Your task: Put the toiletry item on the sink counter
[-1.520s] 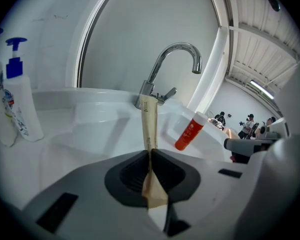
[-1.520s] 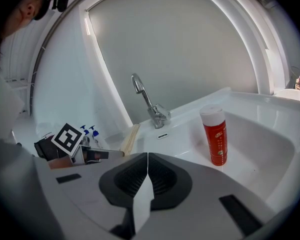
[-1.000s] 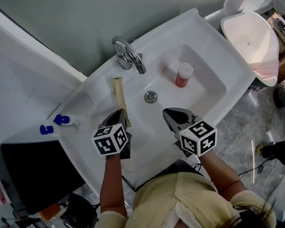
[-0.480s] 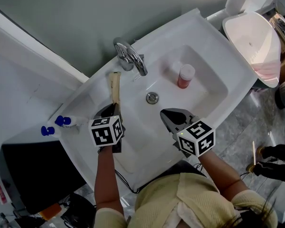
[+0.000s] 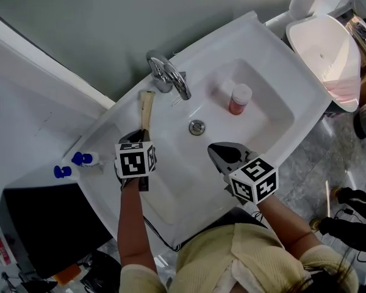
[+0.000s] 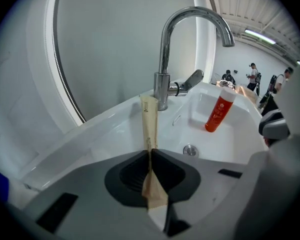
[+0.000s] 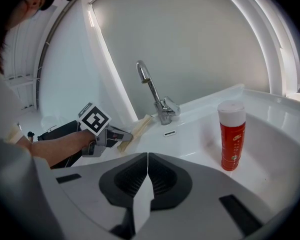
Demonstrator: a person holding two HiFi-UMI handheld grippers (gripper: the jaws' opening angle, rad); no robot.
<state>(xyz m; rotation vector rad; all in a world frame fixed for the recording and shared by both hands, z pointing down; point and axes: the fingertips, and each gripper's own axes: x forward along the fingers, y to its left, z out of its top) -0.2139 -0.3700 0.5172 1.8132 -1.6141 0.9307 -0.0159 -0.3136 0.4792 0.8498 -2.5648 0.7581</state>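
Note:
A long flat beige packet (image 5: 146, 106) lies along the sink counter (image 5: 113, 130) left of the faucet, its far end close to the faucet base. My left gripper (image 5: 140, 139) is shut on its near end. In the left gripper view the packet (image 6: 148, 121) runs out from between the shut jaws of the left gripper (image 6: 150, 152) toward the faucet (image 6: 164, 69). Whether its tip touches the counter I cannot tell. My right gripper (image 5: 219, 152) hovers over the basin's front, shut with nothing held; the right gripper (image 7: 147, 157) shows its jaws pressed together.
A red bottle with a white cap (image 5: 238, 99) stands in the basin right of the drain (image 5: 197, 127). A bottle with blue caps (image 5: 79, 159) lies at the counter's left end. A toilet (image 5: 327, 54) is at the right, a black box (image 5: 43, 224) lower left.
My left gripper has carried the packet left and back, from the basin's edge onto the counter beside the faucet. The right gripper has barely shifted.

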